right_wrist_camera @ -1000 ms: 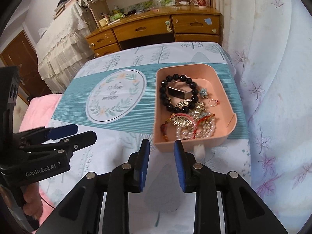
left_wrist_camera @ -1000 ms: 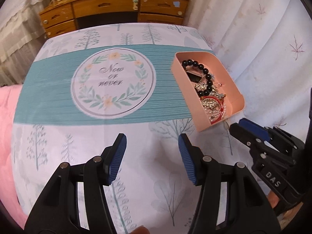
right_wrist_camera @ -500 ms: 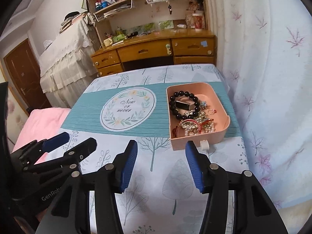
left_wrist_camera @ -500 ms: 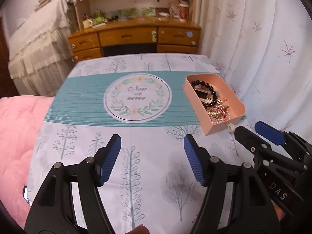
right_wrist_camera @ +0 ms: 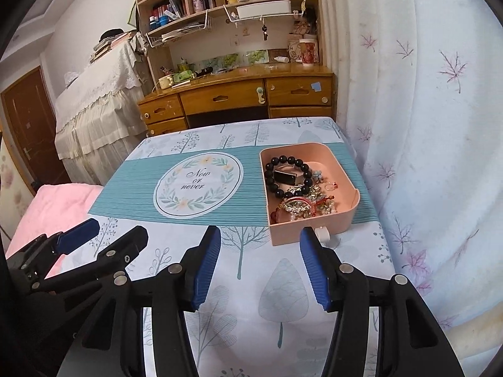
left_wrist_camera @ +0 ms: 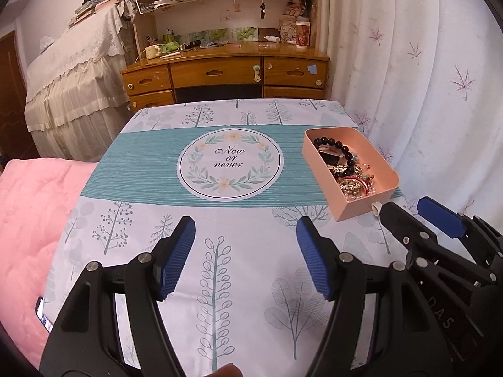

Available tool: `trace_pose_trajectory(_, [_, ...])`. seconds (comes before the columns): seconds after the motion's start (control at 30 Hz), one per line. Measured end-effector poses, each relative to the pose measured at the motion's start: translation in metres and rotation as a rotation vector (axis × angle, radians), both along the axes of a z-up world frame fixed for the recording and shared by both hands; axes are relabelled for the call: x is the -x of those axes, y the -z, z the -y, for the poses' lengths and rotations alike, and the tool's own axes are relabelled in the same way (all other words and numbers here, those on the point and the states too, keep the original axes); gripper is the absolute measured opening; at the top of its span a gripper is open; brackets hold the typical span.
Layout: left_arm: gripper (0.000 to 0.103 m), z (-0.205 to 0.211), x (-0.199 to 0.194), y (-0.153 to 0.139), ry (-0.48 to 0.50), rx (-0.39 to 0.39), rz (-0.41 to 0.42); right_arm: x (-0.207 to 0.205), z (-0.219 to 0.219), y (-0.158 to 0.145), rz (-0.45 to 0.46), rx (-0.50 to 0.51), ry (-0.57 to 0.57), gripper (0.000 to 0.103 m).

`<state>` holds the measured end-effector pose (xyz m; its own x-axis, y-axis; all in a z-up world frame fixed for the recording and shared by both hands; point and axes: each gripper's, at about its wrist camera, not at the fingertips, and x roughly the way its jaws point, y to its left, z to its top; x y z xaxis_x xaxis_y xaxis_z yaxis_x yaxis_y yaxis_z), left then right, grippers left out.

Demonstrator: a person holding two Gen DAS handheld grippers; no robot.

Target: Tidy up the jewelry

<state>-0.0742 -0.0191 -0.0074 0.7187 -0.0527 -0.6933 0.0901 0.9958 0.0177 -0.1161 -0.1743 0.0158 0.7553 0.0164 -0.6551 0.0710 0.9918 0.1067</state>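
A pink tray point(right_wrist_camera: 344, 169) with a white knob point(right_wrist_camera: 323, 232) sits at the table's right side; it also shows in the left wrist view point(left_wrist_camera: 386, 169). It holds a black bead bracelet point(right_wrist_camera: 276, 185), a black smart band point(right_wrist_camera: 285, 177), a small ring point(right_wrist_camera: 330, 186) and tangled gold, red and pearl pieces point(right_wrist_camera: 298, 205). My left gripper point(left_wrist_camera: 245, 260) is open and empty above the near tablecloth. My right gripper point(right_wrist_camera: 259, 264) is open and empty, just in front of the tray.
The table wears a tree-print cloth with a teal band and a "Now or never" wreath point(left_wrist_camera: 230, 163). A pink blanket point(left_wrist_camera: 28, 220) lies to the left. A wooden desk point(left_wrist_camera: 220, 75) stands behind, and a white curtain point(left_wrist_camera: 424, 94) hangs on the right.
Both grippers have pulled back and risen away from the tray, so more of the room shows. The right gripper's jaws have opened wider. The tray and jewelry have not moved.
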Motion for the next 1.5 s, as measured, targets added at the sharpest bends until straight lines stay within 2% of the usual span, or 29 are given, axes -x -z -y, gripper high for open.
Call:
trace_pose_trajectory(0.23, [0.065,-0.001,0.001,0.004,-0.007,0.005,-0.011,0.002,0.0,0.002,0.008,0.021,0.007,0.054])
trace_pose_trajectory(1.5, [0.065,0.0,-0.001,0.016,-0.014,-0.002,-0.031,0.003,0.001,0.009,-0.006,-0.004,0.014,0.054])
